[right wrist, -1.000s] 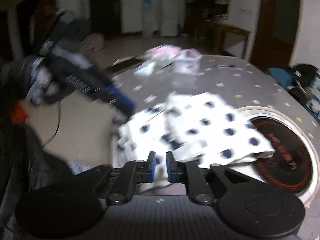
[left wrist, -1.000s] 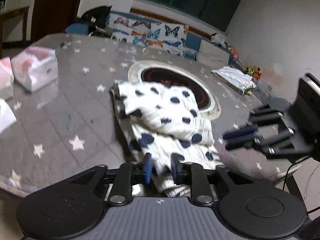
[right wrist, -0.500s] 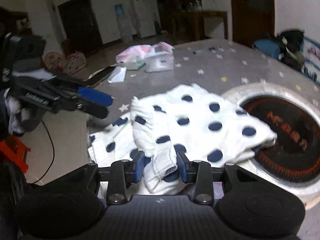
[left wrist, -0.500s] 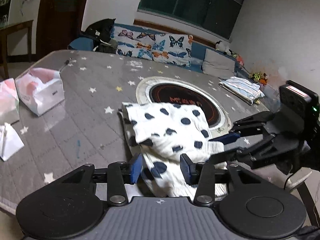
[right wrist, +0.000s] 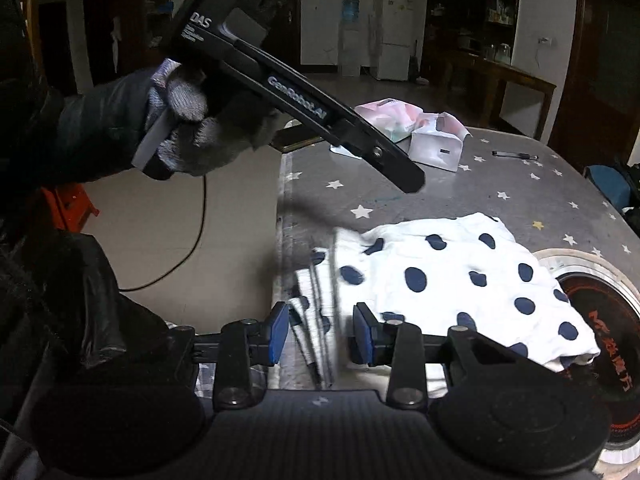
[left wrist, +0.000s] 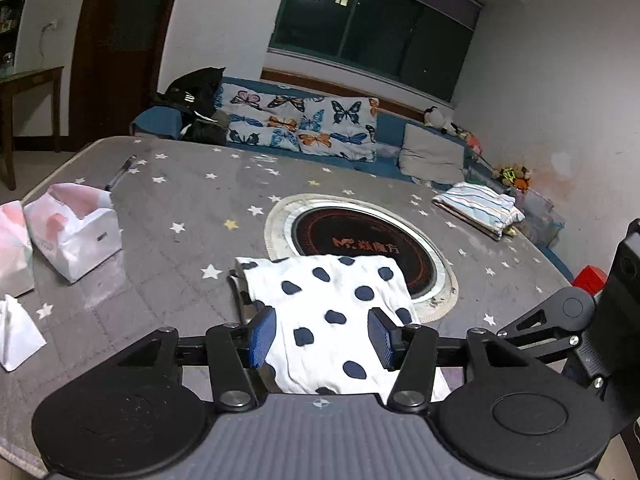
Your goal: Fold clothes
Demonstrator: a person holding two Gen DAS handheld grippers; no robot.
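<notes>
Left gripper [left wrist: 322,334] and right gripper [right wrist: 320,334] are both gaping wide — gripping nothing — over the folded polka-dot garment [left wrist: 332,312]. Only the right view is showing its stacked edge layers.

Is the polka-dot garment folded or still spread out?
Folded: the garment lies as a compact rectangle, stacked layer edges showing at its near end; both grippers open.

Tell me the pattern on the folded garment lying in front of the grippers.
The folded garment is white with dark navy blotchy dots, clearest in the left wrist view.
</notes>
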